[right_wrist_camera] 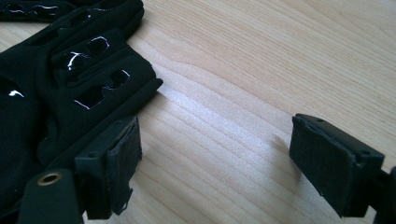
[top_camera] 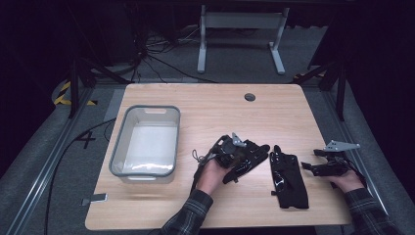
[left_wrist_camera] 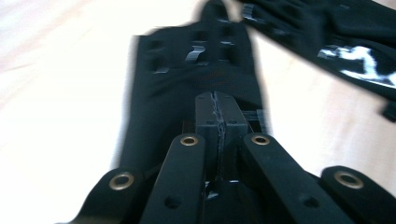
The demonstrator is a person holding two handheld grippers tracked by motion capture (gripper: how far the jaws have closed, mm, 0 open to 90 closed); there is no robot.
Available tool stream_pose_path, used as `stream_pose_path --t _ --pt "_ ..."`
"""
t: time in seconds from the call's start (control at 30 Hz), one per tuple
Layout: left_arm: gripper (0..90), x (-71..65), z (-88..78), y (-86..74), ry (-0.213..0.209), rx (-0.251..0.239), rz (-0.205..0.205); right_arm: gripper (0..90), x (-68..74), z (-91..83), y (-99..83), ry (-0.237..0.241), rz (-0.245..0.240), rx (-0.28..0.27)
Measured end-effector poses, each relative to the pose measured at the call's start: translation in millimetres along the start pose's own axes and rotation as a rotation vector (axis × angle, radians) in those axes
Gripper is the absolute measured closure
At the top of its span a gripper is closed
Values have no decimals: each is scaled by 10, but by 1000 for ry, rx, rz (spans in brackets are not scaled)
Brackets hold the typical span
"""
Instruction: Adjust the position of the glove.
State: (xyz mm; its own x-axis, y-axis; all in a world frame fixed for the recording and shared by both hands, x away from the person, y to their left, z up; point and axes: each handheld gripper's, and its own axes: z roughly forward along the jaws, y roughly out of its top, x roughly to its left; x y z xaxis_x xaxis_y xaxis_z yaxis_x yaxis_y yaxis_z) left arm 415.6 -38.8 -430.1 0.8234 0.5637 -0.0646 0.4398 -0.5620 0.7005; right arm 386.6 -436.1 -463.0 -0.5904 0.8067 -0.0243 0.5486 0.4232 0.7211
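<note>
So there are two black gloves on the desk [top_camera: 215, 112]. The left gripper [top_camera: 241, 155] has its jaws pressed together on the cuff end of one glove [top_camera: 247, 160], sitting roughly in the middle of the desk. In the left gripper view you can see the pads meeting with the black fabric pinched between them, and the glove [left_wrist_camera: 187, 79] runs straight out toward 12 o'clock from the gripper [left_wrist_camera: 216, 114], fingers pointing away. It's blurry there, so I can't tell if the glove is fully off the wood or partly dragging.

The second glove [top_camera: 288, 178] lies flat at about 3 o'clock from the first one, just beside it, not held by anything. It also pokes into the left gripper view at about 2 o'clock [left_wrist_camera: 336, 32].

The right gripper [top_camera: 313, 167] is near the desk's right edge, at 3 o'clock from that second glove, jaws spread wide with bare wood between them. In the right gripper view [right_wrist_camera: 215, 158] the glove [right_wrist_camera: 70, 84] lies at 10 o'clock, its edge just beside the left-hand jaw.

A grey tub [top_camera: 117, 147] sits at 9 o'clock, well apart.
</note>
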Motion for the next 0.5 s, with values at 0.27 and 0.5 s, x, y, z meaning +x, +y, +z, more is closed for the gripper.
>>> stream_pose_path --t 0.27,0.5 --pt "895 254 28 -111 35 48 -62 174 -1 0 0 0 -1 0" --pt "897 168 23 -202 20 90 -38 172 0 0 0 0 -1 0"
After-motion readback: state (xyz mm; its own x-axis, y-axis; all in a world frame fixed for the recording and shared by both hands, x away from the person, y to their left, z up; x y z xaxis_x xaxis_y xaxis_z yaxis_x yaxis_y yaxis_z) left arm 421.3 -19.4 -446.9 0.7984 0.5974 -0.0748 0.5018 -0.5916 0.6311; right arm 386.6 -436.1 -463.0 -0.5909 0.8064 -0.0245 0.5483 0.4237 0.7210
